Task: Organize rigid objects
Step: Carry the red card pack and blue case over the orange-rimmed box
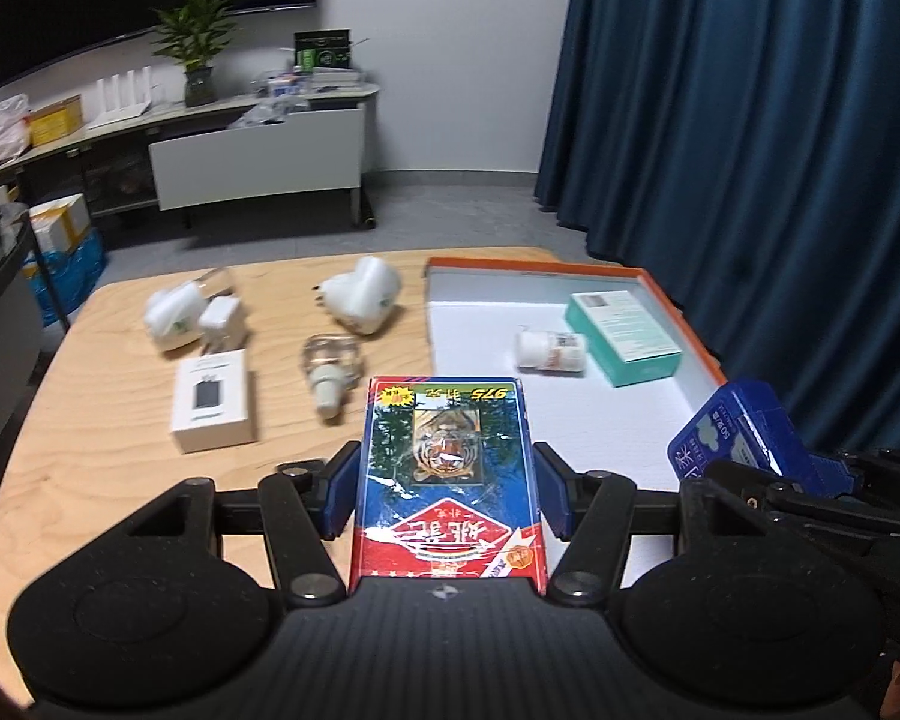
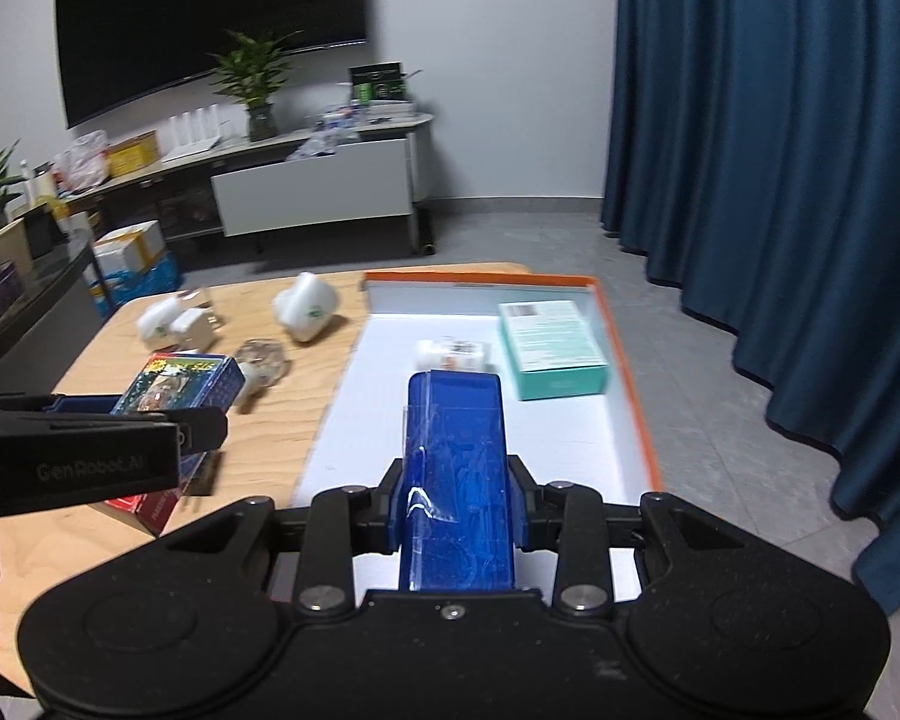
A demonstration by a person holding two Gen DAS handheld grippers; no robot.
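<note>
We find both claws loaded. The left claw (image 1: 444, 480) is pinching the card box (image 1: 447, 480), pads against its two long sides, so the box's long axis runs straight out along the fingers, toward the top of the left wrist frame. The right claw (image 2: 457, 498) is pinching the blue box (image 2: 456, 480) in the same manner, long axis likewise in line with the fingers.

The destination, in our judgement, is the tray (image 2: 627, 372), white inside with an orange rim. In the right wrist view it fills the centre and lies directly beyond and below the blue box. In the left wrist view the tray (image 1: 687, 324) sits in the centre right, and the card box's far end reaches only its near left corner. We judge the right hand the better placed to set down first; the left must carry toward the right of its frame.

Already in the tray: a teal box (image 2: 549, 351) by the right wall, and a white bottle (image 2: 450, 354) on its side just left of it, right beyond the blue box's tip. The free floor lies nearer the camera than these two.

On the table (image 1: 120, 480), upper left of the left view, we note a white box (image 1: 212, 405), a bulb (image 1: 329, 375) and white plugs (image 1: 363, 294), all outside the tray.
</note>
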